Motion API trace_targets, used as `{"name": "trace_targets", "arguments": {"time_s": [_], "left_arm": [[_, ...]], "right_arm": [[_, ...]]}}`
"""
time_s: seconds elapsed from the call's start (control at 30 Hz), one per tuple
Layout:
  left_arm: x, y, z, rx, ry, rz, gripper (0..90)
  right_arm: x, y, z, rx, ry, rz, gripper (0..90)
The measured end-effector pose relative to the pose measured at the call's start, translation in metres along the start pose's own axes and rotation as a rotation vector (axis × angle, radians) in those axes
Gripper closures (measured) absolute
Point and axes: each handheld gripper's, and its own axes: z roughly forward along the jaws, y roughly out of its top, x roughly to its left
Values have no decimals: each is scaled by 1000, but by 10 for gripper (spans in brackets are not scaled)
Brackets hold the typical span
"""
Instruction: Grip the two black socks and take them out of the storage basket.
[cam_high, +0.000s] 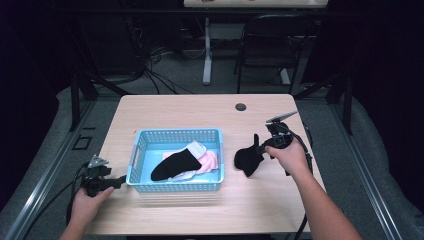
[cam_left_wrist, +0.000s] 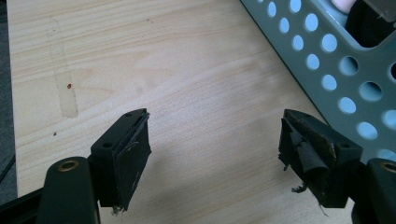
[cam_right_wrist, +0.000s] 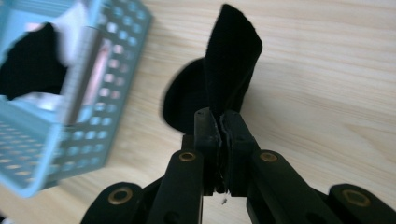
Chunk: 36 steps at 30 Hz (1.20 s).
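Note:
A black sock (cam_high: 248, 159) (cam_right_wrist: 224, 79) hangs from my right gripper (cam_high: 260, 148) (cam_right_wrist: 221, 122) just right of the blue basket (cam_high: 176, 186), its lower part on or just above the wooden table (cam_high: 165, 107). The right jaws are shut on the sock's edge. Inside the basket lie another black sock (cam_high: 175, 164), a white sock (cam_high: 196, 147) and a pink one (cam_high: 210, 161). My left gripper (cam_high: 120, 179) (cam_left_wrist: 215, 149) rests low at the basket's front left corner, open, with bare table between its jaws. The basket's perforated wall (cam_left_wrist: 327, 70) stands right beside its right jaw.
A round cable hole (cam_high: 241, 106) sits near the table's far edge. Beyond the table stand a dark chair (cam_high: 272, 45) and a desk leg (cam_high: 207, 50), with cables on the floor. Bare table lies in front of the basket and along the far side.

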Motion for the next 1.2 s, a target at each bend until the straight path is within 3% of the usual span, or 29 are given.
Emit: {"name": "trace_targets", "arguments": {"time_s": [0.07,0.2,0.27,0.37,0.53,0.83,0.9,0.97,1.13,1.2], "left_arm": [[0,0,0,3,1,3,245],[0,0,0,4,1,5,245],[0,0,0,5,2,6,246],[0,0,0,5,2,5,246],[0,0,0,5,1,6,246],[0,0,0,4,1,6,246],[0,0,0,2,1,5,246],[0,0,0,0,0,2,246],[0,0,0,-4,0,-3,246],[0,0,0,-4,0,-3,246]], "right_arm": [[-12,-4,6,-2,-10,26,838],[-20,-7,9,1,-41,36,787],[-25,-9,11,-13,-50,49,697],[-26,-10,11,0,-70,34,636],[-23,-10,9,0,-75,7,616],[0,-1,1,-10,-83,-53,620],[15,4,-3,-16,-70,-96,622],[19,5,-4,-16,-68,-110,623],[54,16,-4,-28,-44,-196,626],[59,18,-3,-26,-37,-208,626]]}}
